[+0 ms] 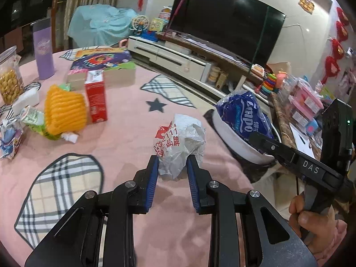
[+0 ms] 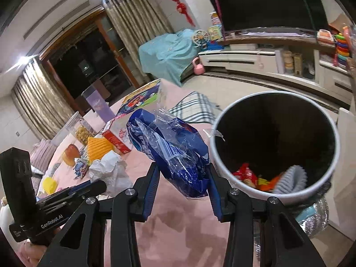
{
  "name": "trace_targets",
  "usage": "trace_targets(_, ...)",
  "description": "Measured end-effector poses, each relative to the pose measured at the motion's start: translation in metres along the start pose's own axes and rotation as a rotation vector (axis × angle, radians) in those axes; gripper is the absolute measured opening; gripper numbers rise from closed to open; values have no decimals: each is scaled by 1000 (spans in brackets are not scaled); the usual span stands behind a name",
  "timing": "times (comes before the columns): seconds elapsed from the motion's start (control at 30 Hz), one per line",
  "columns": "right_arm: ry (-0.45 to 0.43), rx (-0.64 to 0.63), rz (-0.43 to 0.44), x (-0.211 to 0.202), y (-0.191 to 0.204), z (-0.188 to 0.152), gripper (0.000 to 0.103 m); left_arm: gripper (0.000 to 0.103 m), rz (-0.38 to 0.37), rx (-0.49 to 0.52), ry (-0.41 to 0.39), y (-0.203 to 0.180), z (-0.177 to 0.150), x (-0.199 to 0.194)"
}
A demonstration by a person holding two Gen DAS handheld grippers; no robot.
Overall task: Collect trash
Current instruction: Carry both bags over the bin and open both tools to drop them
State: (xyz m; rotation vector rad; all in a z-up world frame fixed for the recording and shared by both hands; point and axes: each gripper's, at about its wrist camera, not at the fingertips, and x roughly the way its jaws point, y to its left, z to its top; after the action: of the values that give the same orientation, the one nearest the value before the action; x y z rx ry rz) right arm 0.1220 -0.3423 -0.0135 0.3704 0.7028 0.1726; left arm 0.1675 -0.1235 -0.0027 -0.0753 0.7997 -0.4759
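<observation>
My left gripper (image 1: 173, 162) is shut on a crumpled white paper wrapper (image 1: 182, 142) with red print, held over the pink tablecloth (image 1: 124, 138). My right gripper (image 2: 183, 174) is shut on a blue plastic bag (image 2: 171, 149), lifted beside the white trash bin (image 2: 329, 178). The bin stands at the table's right edge and holds red, orange and grey trash. In the left wrist view the blue bag (image 1: 242, 113) hangs over the bin (image 1: 231, 140). In the right wrist view the white wrapper (image 2: 111, 171) shows at the left gripper's tip.
On the table lie a red carton (image 1: 96, 98), an orange ribbed piece (image 1: 64, 111), small wrappers (image 1: 33, 120), a purple tumbler (image 1: 43, 51), a snack jar (image 1: 9, 77) and a colourful box (image 1: 104, 64). A TV stand (image 1: 178, 60) and toy shelf lie beyond.
</observation>
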Motion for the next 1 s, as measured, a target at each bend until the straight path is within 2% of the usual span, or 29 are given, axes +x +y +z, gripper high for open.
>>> trace_targets(0.5,-41,83,-96,-34,-55,-1,42,25,-53,97,-1,-61,12,13)
trace_targets(1.0,-35,118,-160,-45,-91,4,42,25,-81,156,17,-104,24,37)
